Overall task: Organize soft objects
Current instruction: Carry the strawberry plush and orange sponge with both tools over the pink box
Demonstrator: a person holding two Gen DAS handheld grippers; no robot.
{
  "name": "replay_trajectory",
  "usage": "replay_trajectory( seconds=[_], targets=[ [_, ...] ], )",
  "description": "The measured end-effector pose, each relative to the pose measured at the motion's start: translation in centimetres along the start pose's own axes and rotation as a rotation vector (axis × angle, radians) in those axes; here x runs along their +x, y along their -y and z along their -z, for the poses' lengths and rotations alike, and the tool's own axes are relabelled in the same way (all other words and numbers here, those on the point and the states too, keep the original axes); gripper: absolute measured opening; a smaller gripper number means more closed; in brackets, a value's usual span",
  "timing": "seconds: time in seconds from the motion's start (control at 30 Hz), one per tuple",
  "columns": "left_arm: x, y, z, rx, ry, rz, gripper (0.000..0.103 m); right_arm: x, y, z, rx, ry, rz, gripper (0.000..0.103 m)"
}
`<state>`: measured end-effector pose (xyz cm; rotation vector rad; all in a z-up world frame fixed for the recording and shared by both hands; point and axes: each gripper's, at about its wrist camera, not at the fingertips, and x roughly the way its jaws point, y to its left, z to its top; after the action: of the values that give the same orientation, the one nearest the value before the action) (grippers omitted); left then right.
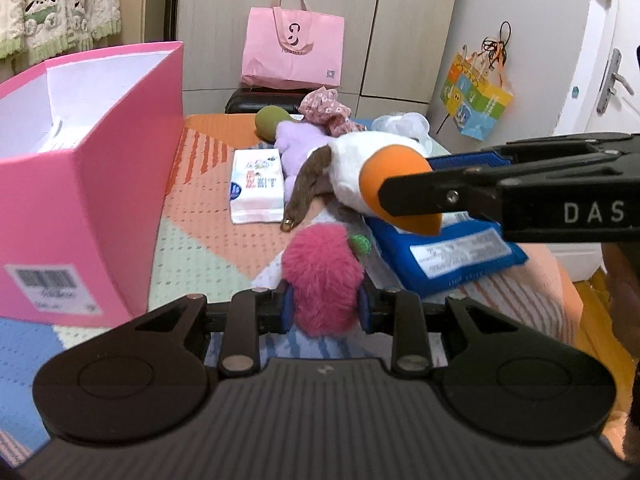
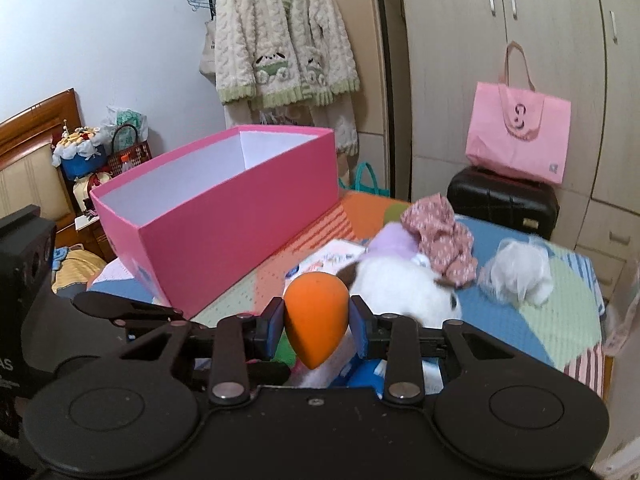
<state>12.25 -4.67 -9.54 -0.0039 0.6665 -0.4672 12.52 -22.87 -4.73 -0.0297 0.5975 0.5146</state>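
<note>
My left gripper is shut on a fuzzy pink plush just above the quilt. My right gripper is shut on the orange beak of a white bird plush; the bird plush and right gripper also show in the left wrist view. An open pink box, white inside, stands at the left; it also shows in the right wrist view. A purple plush, a floral cloth, a white plush and a green ball lie behind.
A tissue pack and a blue pouch lie on the patchwork quilt. A pink tote sits on a black case before the wardrobe. A cardigan hangs on the wall. The bed edge drops off at right.
</note>
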Motion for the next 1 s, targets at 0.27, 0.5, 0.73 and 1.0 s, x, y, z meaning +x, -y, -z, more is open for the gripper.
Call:
replay_trajectory(
  seconds=[0.27,0.5,0.73,1.0],
  targets=[
    [-2.3,-1.7,0.8,-0.067,-0.054,0.022,0.029,-0.4,-1.5,1.5,0.024,-0.068,-0.058,0.039],
    [-5.0,-3.1,1.7,-0.076,-0.091,0.029,0.028,-1.2,-4.1,2.1,-0.002,-0.106,-0.089,0.039],
    [-8.4,-4.8,2.1,-0.064,-0.132,0.035,0.028,-0.9,-7.2,2.6,-0.003,-0.125,-0.164,0.039],
    [-11.9,-6.5,0.5,0.042,-0.187,0.038,0.028,-1.1,-11.0,1.3,-0.061,-0.16,-0.202,0.039]
  ],
)
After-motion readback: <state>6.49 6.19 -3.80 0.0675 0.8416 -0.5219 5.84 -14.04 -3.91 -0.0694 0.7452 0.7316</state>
